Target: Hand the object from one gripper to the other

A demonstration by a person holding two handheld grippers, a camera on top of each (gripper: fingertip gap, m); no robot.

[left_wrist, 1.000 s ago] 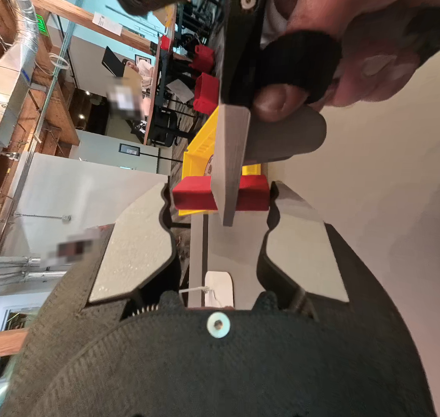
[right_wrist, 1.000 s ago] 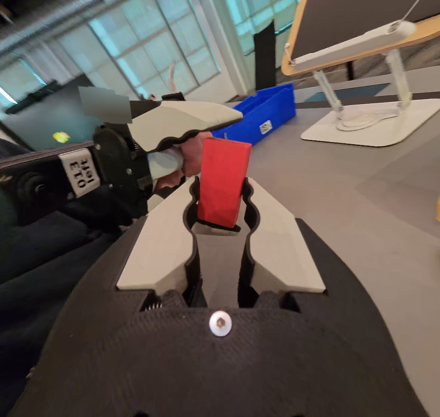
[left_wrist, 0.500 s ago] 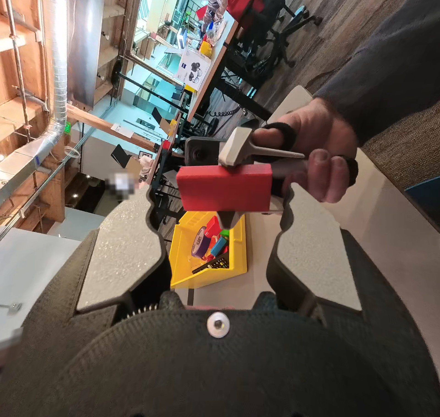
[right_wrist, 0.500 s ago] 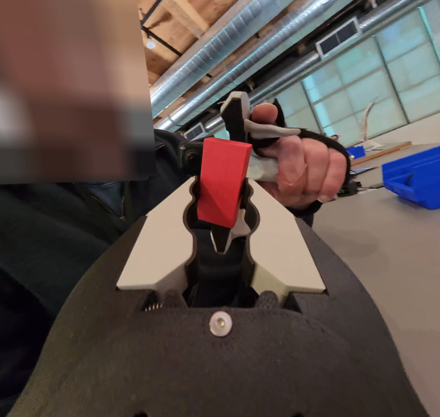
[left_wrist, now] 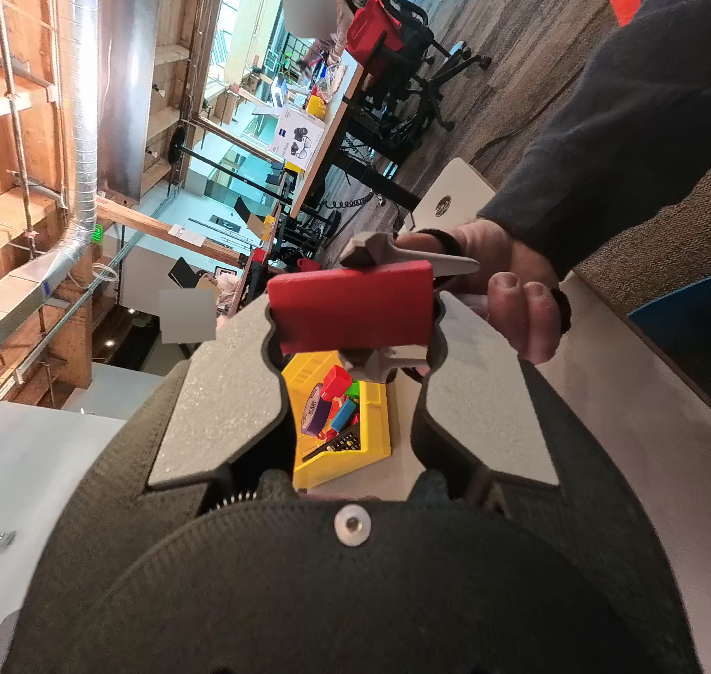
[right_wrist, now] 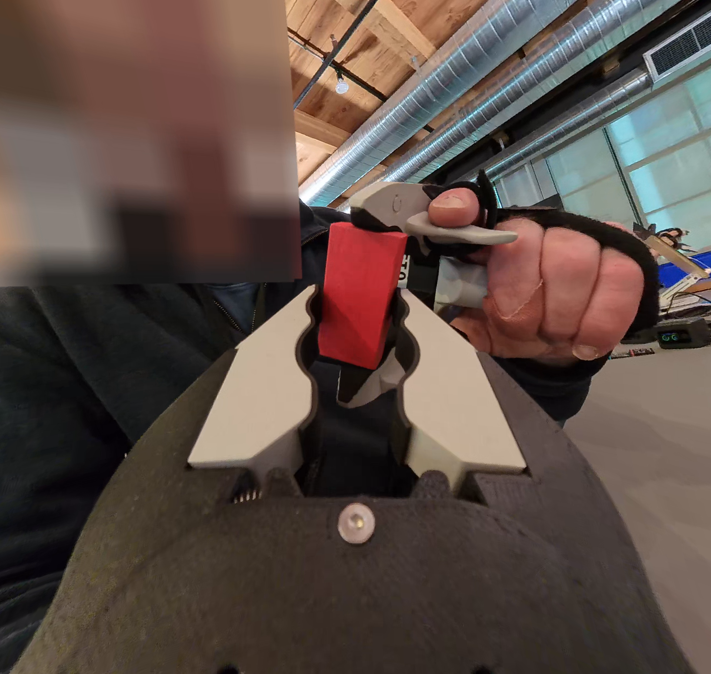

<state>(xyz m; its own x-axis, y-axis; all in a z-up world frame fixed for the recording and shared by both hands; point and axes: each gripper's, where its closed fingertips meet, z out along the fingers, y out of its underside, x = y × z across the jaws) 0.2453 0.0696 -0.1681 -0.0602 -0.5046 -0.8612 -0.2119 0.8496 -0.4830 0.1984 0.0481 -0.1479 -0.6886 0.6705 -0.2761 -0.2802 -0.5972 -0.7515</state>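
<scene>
L tool [left_wrist: 352, 311] brackets the red block [left_wrist: 346, 301] lengthwise, fingers at its 9 and 3 o'clock ends. Touching or a hair off, can't tell. R tool [right_wrist: 356, 309] is clamped on the block's broad faces, block up in the air betw. both.

To do the step well, I'd say: close L square on the ends, confirm grip, only then ease R open, no twisting.

L view alone shows the yellow bin [left_wrist: 346, 451] on the desk [left_wrist: 577, 405] at 6 o'clock. R view alone shows R's hold clearly.

Black textured gripper [right_wrist: 356, 309] bodies, pale grey fingers [right_wrist: 261, 382], silver screw [right_wrist: 356, 527], dark sleeve [left_wrist: 600, 147]
</scene>
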